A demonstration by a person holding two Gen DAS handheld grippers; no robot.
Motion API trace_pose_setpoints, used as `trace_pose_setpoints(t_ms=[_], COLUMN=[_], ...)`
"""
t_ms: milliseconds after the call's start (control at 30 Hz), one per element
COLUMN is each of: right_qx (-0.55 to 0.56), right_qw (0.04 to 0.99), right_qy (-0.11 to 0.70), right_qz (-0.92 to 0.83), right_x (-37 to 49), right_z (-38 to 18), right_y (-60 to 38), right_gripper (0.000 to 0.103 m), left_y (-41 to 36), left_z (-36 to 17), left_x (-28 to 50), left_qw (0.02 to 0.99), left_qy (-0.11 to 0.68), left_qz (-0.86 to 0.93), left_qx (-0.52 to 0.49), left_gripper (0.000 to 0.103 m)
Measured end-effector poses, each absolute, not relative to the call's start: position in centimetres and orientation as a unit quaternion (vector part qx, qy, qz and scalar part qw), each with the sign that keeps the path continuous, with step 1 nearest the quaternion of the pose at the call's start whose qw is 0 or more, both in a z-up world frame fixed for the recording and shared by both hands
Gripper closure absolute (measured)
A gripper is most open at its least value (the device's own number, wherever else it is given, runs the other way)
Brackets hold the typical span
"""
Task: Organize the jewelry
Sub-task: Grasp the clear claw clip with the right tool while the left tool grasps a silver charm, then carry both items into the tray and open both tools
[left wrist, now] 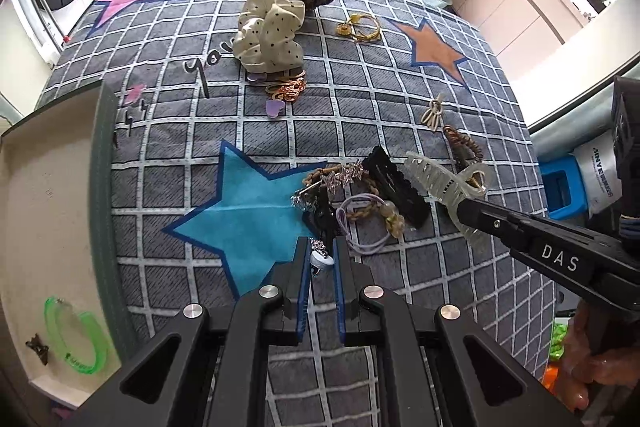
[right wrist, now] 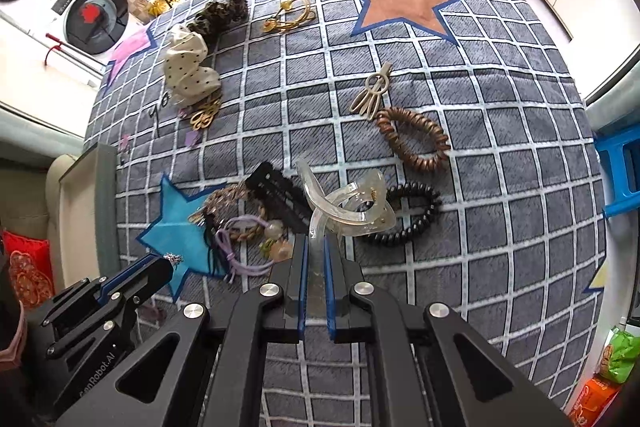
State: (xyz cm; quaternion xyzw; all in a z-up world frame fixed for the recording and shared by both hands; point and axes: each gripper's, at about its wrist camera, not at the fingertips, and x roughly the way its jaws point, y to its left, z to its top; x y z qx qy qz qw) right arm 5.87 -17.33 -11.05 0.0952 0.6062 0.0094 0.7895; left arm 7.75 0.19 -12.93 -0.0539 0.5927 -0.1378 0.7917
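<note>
Two claws, each holding one piece

The right claw (right wrist: 316,251) grips the clear hair clip (right wrist: 348,207); the left claw (left wrist: 320,255) pinches a small earring (left wrist: 320,259) above the tabletop (left wrist: 400,75). Carry both gently to the box (left wrist: 40,207).

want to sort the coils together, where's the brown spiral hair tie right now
In the right wrist view the brown spiral hair tie lies on the checked blanket, right of centre, just below the beige hair clip and above the black spiral hair tie.
</note>
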Motion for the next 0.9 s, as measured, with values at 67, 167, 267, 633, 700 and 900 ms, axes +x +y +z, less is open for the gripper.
trace_pose_setpoints(t_ms=[67, 167, 267, 633, 700, 900], right_qx=[0.097, 0.107, 0.112, 0.098, 0.095, 0.074], right_qw=[0.788, 0.784, 0.781, 0.781, 0.781, 0.782], right_qy=[0.608, 0.612, 0.614, 0.616, 0.616, 0.616], right_qz=[0.013, 0.016, 0.015, 0.032, 0.037, 0.058], right_x=[5.3, 4.4, 3.6, 0.9, 0.6, 0.1], right_z=[-10.8, -10.6, -10.2, -8.3, -8.0, -7.3], right_y=[-17.1, -17.0, -16.8, -14.2, -13.5, -10.1], right_gripper=[0.095, 0.095, 0.095, 0.095, 0.095, 0.095], left_y=[0.5, 0.9, 1.6, 5.4, 6.3, 9.6], left_z=[-12.5, -11.9, -11.3, -9.7, -9.4, -8.7], left_x=[7.3, 6.4, 5.5, 2.5, 1.8, 0.4], left_qw=[0.793, 0.792, 0.794, 0.801, 0.804, 0.810], left_qy=[0.591, 0.592, 0.591, 0.583, 0.580, 0.572], left_qz=[-0.137, -0.137, -0.132, -0.110, -0.105, -0.084], left_qx=[-0.058, -0.060, -0.060, -0.079, -0.083, -0.101], left_gripper=[0.091, 0.091, 0.091, 0.091, 0.091, 0.091])
